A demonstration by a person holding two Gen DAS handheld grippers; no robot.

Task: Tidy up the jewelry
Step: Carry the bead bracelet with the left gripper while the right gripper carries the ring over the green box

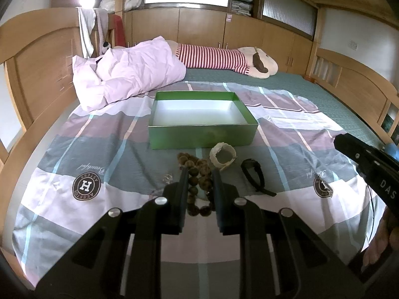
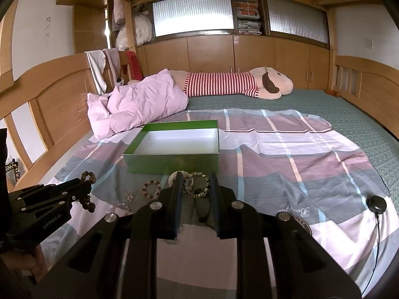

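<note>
Gripping the brown bead string (image 1: pixel 197 179) (lifted), left gripper (image 1: pixel 199 172) clamps.
</note>
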